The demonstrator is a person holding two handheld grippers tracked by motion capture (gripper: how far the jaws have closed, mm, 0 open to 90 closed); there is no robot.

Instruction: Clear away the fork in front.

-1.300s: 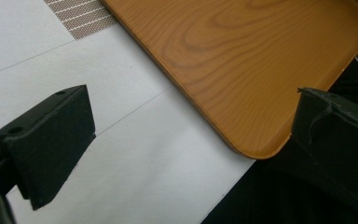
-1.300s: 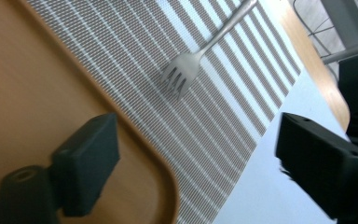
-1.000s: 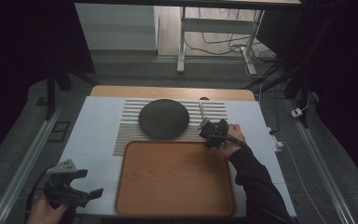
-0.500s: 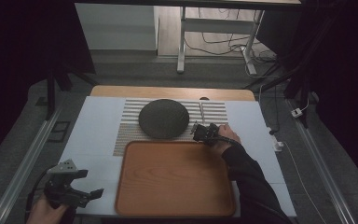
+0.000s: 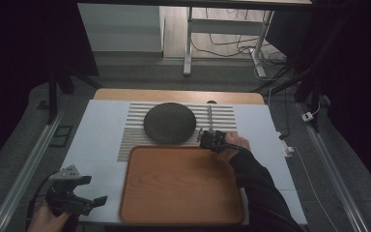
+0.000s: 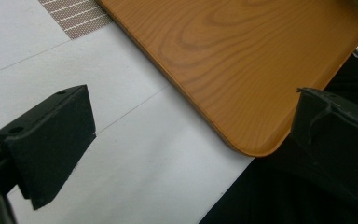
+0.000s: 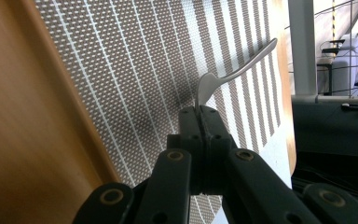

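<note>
My right tool (image 7: pixel 199 112) is clenched on a silver utensil, probably a fork (image 7: pixel 233 74), raised above the striped placemat (image 5: pixel 222 113) beside the wooden tray (image 5: pixel 181 183). A dark round plate (image 5: pixel 169 123) sits on the placemat. My left tool (image 5: pixel 94 200) hangs released over the white surface (image 6: pixel 135 154).

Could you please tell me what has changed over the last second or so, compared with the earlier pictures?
The right tongs, shut on the utensil, moved left and slightly toward the person along the striped mat, nearing the wooden tray. The left tongs, open, the dark plate and the tray stayed put.
</note>
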